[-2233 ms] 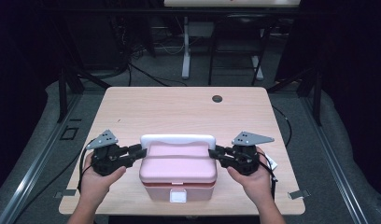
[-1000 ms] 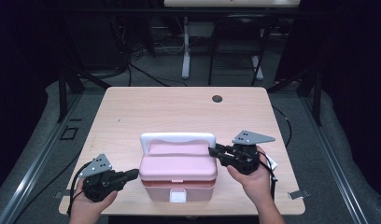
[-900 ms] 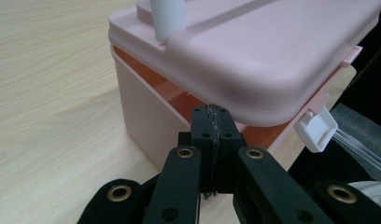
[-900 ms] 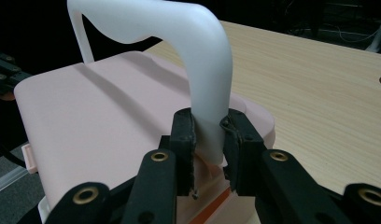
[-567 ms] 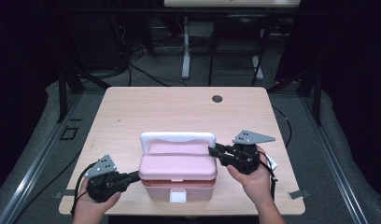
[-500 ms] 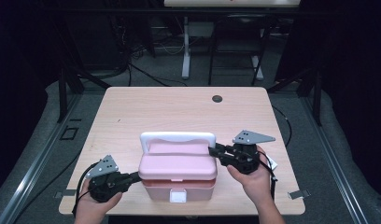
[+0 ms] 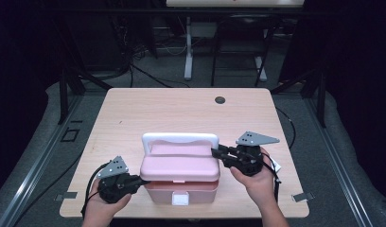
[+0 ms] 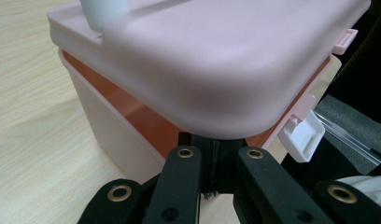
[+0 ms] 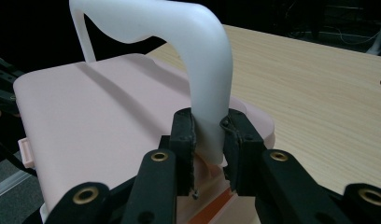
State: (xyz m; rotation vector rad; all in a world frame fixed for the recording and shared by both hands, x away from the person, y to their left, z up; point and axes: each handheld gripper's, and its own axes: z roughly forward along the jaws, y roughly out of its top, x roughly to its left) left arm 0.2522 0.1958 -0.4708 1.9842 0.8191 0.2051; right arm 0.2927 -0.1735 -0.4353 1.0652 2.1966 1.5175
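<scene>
A pink box [image 7: 181,189] with a pink lid [image 7: 180,165] and an upright white handle [image 7: 179,138] stands near the table's front edge. My right gripper [image 7: 214,152] is shut on the handle's right leg [image 9: 208,135], its jaws pinching it just above the lid [image 9: 95,107]. My left gripper [image 7: 143,180] sits at the box's front left corner. Its jaws are pressed together, and its tips [image 8: 214,140] are tucked under the lid's rim [image 8: 202,60]. The lid stands slightly off the base [image 8: 109,135], showing an orange inside. The white latch [image 8: 301,136] hangs unfastened.
The wooden table [image 7: 134,113] has a small dark round hole [image 7: 220,100] near its far edge. The box's front latch [image 7: 180,199] sits close to the table's near edge. Dark desk legs and cables stand on the floor beyond.
My left gripper left the box's left side, dropped back toward the front left corner, then edged in under the lid's rim. The right gripper has held the handle throughout.
</scene>
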